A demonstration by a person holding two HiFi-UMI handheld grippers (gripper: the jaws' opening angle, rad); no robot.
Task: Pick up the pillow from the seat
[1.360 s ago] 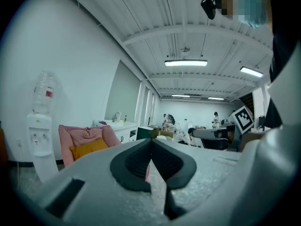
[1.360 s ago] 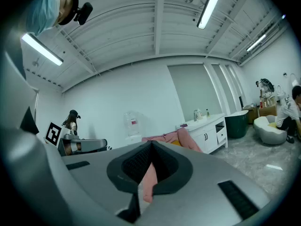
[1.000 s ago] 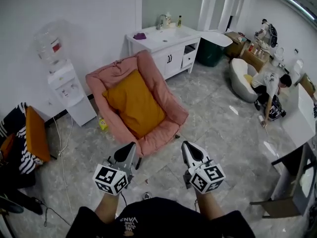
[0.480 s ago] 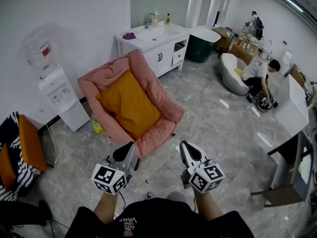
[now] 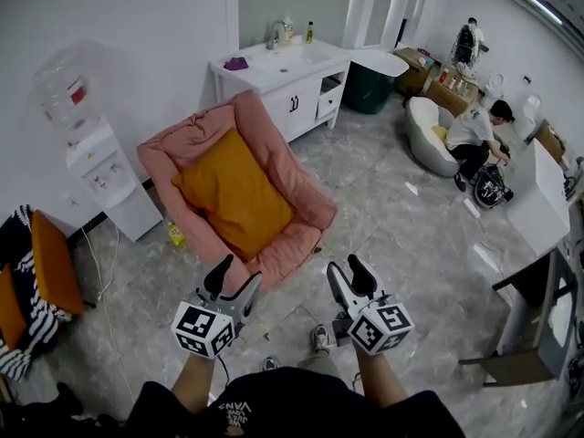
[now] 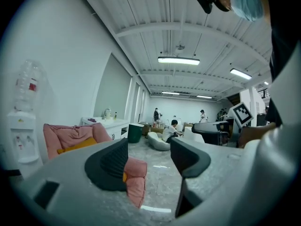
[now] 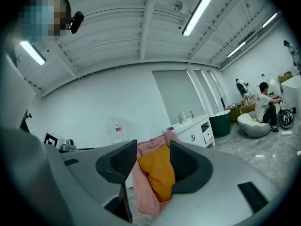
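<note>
An orange pillow point(image 5: 233, 194) lies on the seat of a pink padded chair point(image 5: 306, 203) in the middle of the floor. Both grippers are held low in front of me, short of the chair's front edge. My left gripper point(image 5: 234, 278) points at the chair's front left corner. Its jaws are opening with nothing between them. My right gripper point(image 5: 346, 270) is level with it on the right, its jaws also opening and empty. In the left gripper view the pillow point(image 6: 75, 145) shows to the left of the gripper point(image 6: 149, 157). In the right gripper view the pillow point(image 7: 157, 171) shows between the jaws of the gripper point(image 7: 154, 158), far off.
A water dispenser point(image 5: 96, 167) stands against the wall left of the chair. A white sink cabinet point(image 5: 283, 71) is behind it. A striped seat with an orange cushion point(image 5: 41, 272) is at far left. A person point(image 5: 474, 135) crouches by a white tub chair point(image 5: 427, 135) at right.
The jaws of both grippers have gone from shut to open. The view has edged a little closer to the chair, and a foot now shows below the grippers.
</note>
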